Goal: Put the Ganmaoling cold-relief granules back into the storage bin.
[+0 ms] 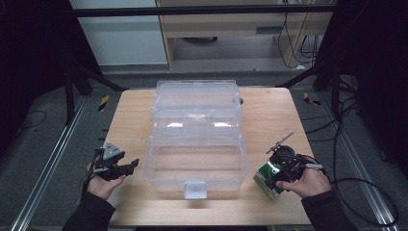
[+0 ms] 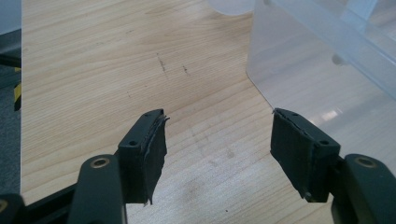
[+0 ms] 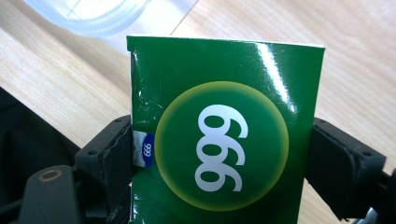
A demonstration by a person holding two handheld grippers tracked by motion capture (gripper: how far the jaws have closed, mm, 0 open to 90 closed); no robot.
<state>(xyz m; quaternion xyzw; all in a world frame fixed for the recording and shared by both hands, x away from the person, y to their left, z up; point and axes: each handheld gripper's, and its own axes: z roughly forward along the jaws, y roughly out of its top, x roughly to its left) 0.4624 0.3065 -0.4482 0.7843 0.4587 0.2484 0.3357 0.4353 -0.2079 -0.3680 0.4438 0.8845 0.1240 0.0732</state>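
Observation:
A green box [image 3: 224,126] printed with a yellow circle and white "999" sits between the jaws of my right gripper [image 3: 219,163], whose pads press on both its sides. From above, that green box [image 1: 266,176] is near the table's front right, by the right gripper [image 1: 279,171]. My left gripper [image 1: 126,167] rests near the front left edge, its jaws wide apart with nothing between them; the left gripper view shows the left gripper [image 2: 219,149] over bare wood. A clear plastic bin [image 1: 196,139] with its lid flipped back stands mid-table between them.
The bin's wall [image 2: 317,70] rises close to the right of my left jaws. A dark hole [image 1: 240,101] marks the tabletop [image 1: 130,120] behind the bin. Cables [image 1: 365,192] trail off the right side. Black frame posts stand at the table's far corners.

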